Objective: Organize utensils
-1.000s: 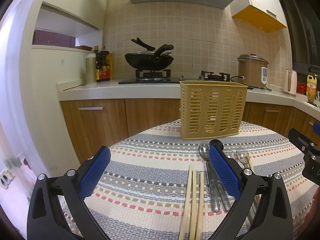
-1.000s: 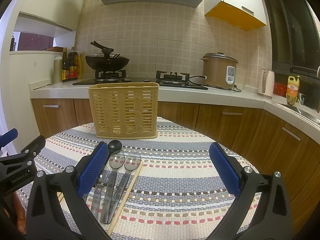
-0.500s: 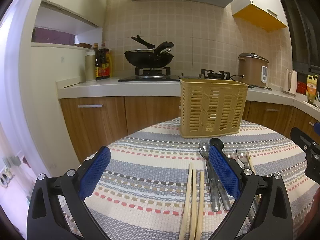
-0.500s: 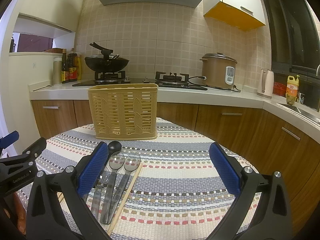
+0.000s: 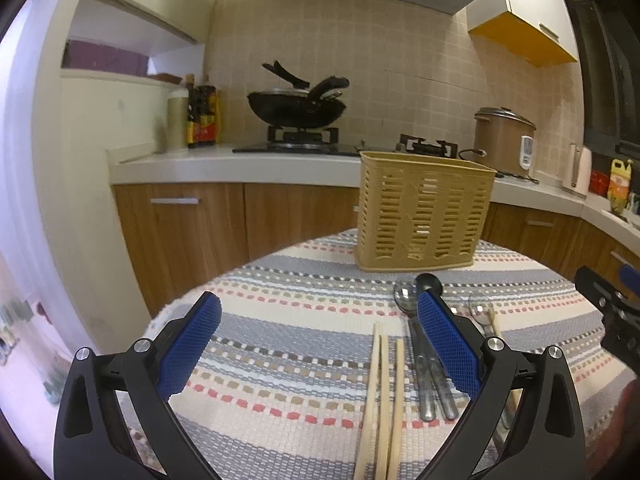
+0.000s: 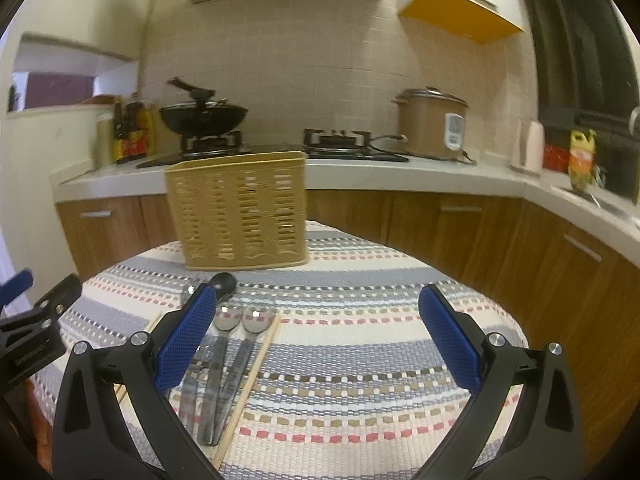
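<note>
While both tools hang spread wide and empty above the striped cloth (image 5: pixel 280 344), the left tool (image 5: pixel 318 344) sits over the chopsticks (image 5: pixel 382 384) and the right tool (image 6: pixel 318 340) just right of the spoons (image 6: pixel 224 356). Beyond them on the counter stands the tan slotted basket (image 5: pixel 420 216), upright, apart from the utensils.

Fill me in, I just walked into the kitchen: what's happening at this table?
A person holds a two-finger tool in each hand over the round striped-cloth table, sorting utensils. Both the left tool and the right tool are open and empty. Pale wooden chopsticks, metal spoons and a black spoon lie flat on the cloth in front of the tan slotted plastic utensil basket. Nothing is picked up yet.
</note>
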Demonstrator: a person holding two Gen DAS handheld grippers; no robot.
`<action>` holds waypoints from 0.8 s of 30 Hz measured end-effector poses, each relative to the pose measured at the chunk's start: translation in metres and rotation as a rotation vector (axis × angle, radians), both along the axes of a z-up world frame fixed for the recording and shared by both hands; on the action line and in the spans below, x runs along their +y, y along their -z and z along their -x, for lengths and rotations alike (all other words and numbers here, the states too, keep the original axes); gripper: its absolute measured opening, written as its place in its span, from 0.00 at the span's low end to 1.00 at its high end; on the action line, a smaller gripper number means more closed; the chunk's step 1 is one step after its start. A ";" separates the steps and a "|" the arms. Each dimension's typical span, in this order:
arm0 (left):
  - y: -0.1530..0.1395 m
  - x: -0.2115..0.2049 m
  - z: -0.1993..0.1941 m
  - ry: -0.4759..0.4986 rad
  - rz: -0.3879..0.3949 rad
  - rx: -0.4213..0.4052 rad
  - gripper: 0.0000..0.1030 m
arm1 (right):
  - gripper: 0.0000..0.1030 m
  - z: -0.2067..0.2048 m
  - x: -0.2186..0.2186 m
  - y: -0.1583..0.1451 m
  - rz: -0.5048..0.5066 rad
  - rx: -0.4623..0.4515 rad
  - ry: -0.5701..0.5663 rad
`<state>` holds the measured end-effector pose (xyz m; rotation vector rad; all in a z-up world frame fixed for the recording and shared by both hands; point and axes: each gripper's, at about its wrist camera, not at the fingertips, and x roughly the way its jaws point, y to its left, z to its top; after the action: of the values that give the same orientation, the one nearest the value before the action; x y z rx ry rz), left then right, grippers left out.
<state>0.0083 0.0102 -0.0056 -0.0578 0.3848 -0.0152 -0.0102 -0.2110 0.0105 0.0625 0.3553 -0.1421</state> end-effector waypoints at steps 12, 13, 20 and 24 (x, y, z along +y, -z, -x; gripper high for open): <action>0.008 0.029 -0.064 0.262 0.110 0.438 0.77 | 0.87 -0.047 -0.003 0.014 -0.054 0.295 -0.093; 0.010 0.030 -0.066 0.279 0.110 0.457 0.77 | 0.84 -0.053 -0.003 0.015 -0.065 0.326 -0.106; 0.025 0.014 -0.082 0.408 0.033 0.618 0.67 | 0.58 -0.100 -0.015 0.018 -0.191 0.519 -0.187; 0.032 0.005 -0.100 0.425 0.015 0.666 0.52 | 0.41 -0.133 -0.016 0.025 -0.269 0.648 -0.257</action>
<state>0.1087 0.0155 -0.0377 0.0069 1.0573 -0.4271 0.1229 -0.2269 -0.0150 0.2376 1.0232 0.1482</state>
